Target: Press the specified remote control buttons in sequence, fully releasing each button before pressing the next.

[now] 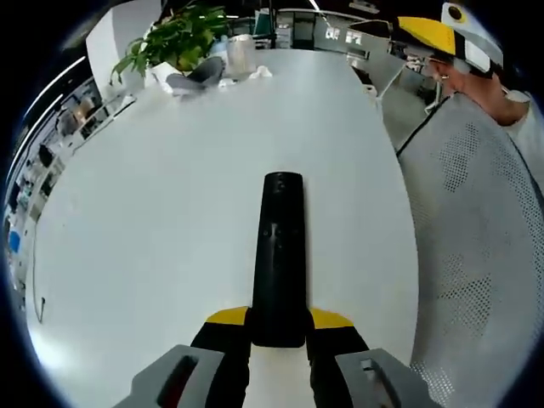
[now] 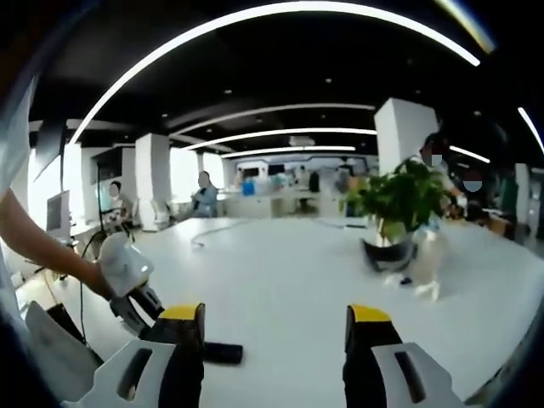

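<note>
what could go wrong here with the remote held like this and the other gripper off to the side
The left gripper clamps only the near end of the black remote control, so a press farther up could tip or slide it on the white table. The right gripper is open and faces the potted plant, so it may come in misaligned with the buttons.

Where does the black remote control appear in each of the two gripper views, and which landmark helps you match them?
Left gripper view: the black remote control lies lengthwise at bottom centre, its near end between the left gripper's jaws.
Right gripper view: the remote's far end shows at lower left, partly hidden behind a jaw.
Shared landmark: the potted plant on the white table.
</note>
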The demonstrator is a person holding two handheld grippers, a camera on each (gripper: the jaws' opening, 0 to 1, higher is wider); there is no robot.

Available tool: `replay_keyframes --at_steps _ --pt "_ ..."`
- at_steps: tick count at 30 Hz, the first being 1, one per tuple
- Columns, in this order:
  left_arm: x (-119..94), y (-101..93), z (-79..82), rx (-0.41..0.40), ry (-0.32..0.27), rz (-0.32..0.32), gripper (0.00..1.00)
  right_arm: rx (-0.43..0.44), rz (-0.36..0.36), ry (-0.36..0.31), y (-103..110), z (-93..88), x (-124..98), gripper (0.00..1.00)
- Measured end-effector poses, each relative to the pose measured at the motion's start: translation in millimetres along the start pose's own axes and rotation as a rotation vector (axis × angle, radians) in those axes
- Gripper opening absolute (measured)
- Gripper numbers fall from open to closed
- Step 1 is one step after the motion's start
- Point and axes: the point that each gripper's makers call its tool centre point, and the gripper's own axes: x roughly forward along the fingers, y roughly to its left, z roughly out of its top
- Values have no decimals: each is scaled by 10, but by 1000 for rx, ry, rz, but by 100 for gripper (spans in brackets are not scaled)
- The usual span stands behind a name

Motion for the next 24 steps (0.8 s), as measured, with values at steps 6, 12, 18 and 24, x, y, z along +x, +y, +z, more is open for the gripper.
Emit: replay_keyframes --at_steps 6,12,18,24 --pt "7 123 10 -8 16 4 24 -2 -2 3 -2 -6 2 65" --pt "18 225 27 -8 54 6 24 -4 -3 3 -5 -6 0 64" --pt "16 316 34 -5 68 4 24 -5 -4 7 -5 -11 1 64" --pt "21 407 51 -5 90 5 24 -12 -5 14 1 -22 2 63"
